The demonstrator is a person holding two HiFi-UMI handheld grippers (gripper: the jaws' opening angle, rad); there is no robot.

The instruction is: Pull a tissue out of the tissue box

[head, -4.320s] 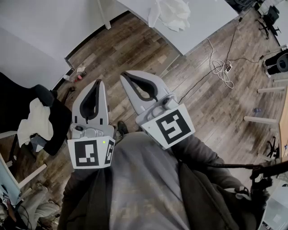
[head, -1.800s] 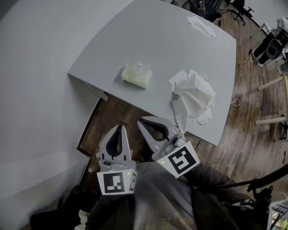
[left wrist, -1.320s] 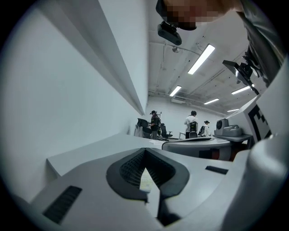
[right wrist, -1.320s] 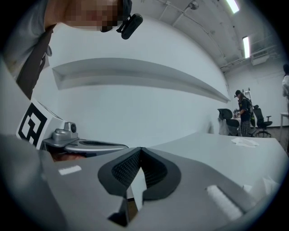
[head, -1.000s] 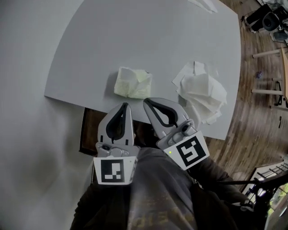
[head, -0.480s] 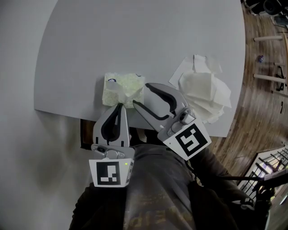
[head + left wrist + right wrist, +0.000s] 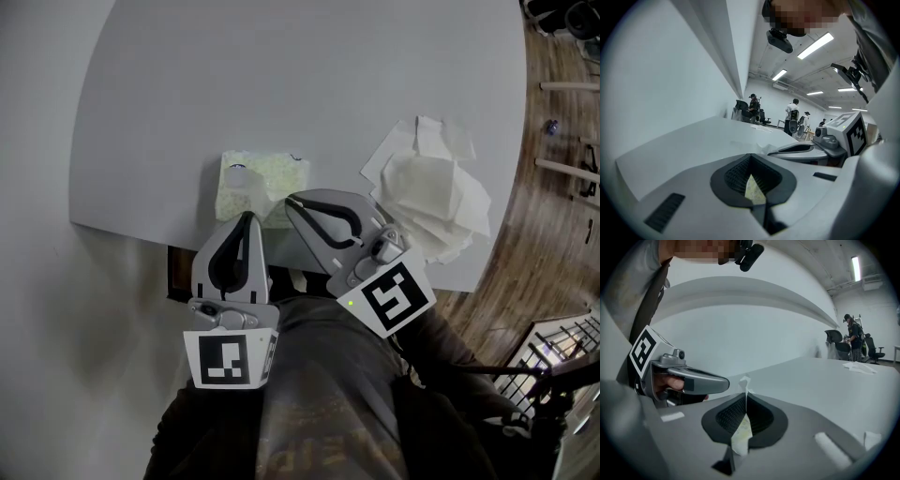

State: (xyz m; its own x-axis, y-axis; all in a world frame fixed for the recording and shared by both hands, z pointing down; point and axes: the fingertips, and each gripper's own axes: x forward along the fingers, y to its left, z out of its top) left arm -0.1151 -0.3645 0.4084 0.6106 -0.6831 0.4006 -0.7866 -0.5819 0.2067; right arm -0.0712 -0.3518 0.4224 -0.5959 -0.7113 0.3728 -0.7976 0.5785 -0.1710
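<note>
A pale yellow-green tissue pack (image 7: 251, 183) lies near the front edge of the grey table (image 7: 281, 75). My right gripper (image 7: 290, 201) is at the pack's right side. Its jaws are shut on a thin white tissue (image 7: 745, 380) that sticks up past the tips of the right gripper (image 7: 744, 395). The patterned pack (image 7: 740, 433) shows through the jaw opening. My left gripper (image 7: 247, 218) is shut with nothing between its pads, its tip at the pack's near edge. In its own view, beyond the left gripper (image 7: 750, 156), the pack (image 7: 753, 190) shows through the gap.
A heap of loose white tissues (image 7: 436, 202) lies on the table to the right of the grippers, near the edge. Wooden floor (image 7: 553, 216) runs along the right. Another tissue (image 7: 857, 366) lies far across the table. People and chairs (image 7: 794, 117) stand at the back of the room.
Both grippers came forward and down from the table's edge to the pack. The right jaws stood open half a second ago and are now shut at the pack's tissue.
</note>
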